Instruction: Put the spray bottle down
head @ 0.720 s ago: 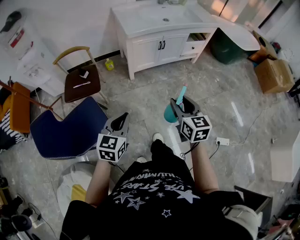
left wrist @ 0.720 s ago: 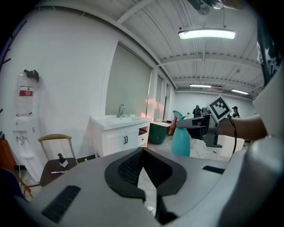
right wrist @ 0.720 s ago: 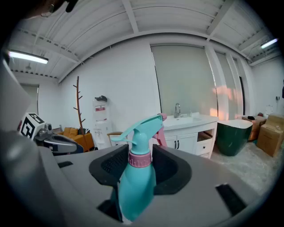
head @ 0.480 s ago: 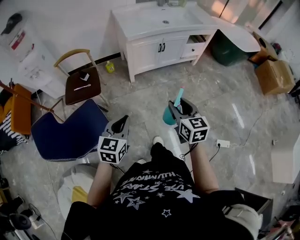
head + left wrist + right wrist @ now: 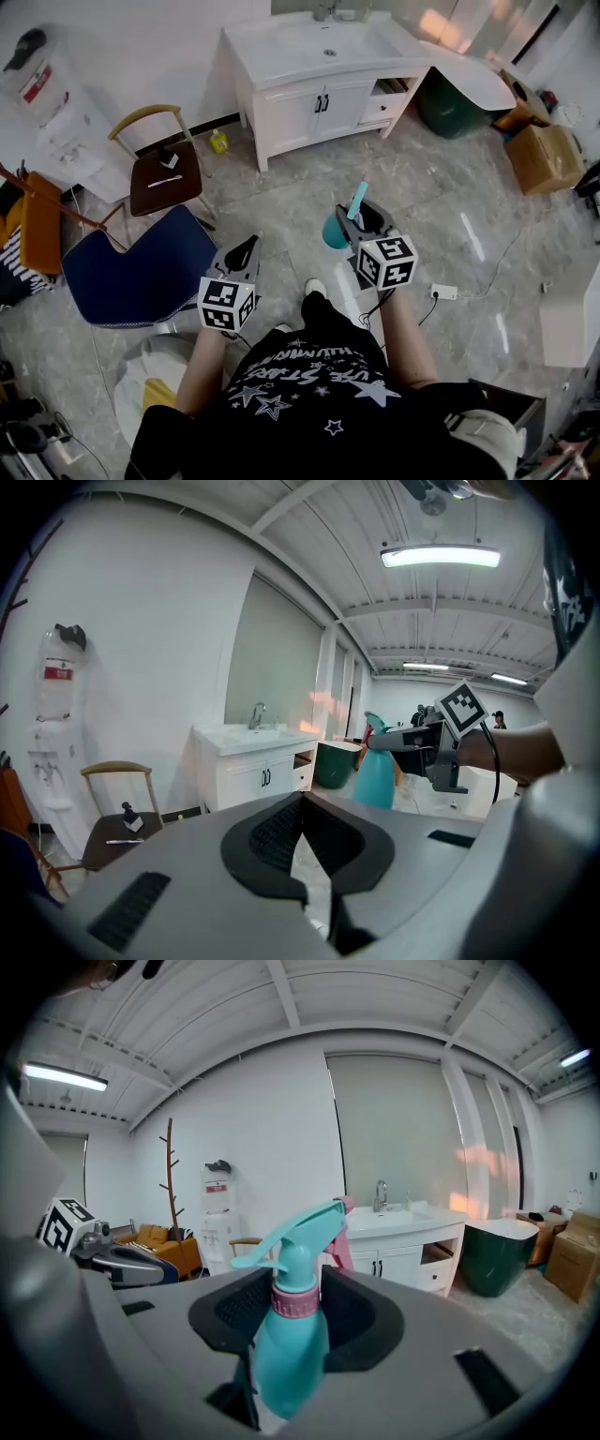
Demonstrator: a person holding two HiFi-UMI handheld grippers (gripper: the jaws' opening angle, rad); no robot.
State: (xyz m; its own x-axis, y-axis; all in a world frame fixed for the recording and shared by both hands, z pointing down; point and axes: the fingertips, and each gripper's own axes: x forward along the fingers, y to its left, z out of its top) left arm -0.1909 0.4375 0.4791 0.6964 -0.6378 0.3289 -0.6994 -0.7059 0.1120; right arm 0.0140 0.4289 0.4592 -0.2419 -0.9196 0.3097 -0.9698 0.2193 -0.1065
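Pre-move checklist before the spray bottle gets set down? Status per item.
1. Grip: right gripper has its jaws closed on the spray bottle - ok.
2. Bottle attitude: roughly upright, nozzle on top - ok.
3. Left gripper: shut, empty, off to the side of the bottle - ok.
4. Support under the bottle: it hangs over bare floor, with no surface beneath it - not ok.
5. Candidate surface: the vanity stands ahead with free countertop, and the floor between looks unobstructed - ok.
6. Bottle base and fill level: hidden behind the jaws - cannot tell.
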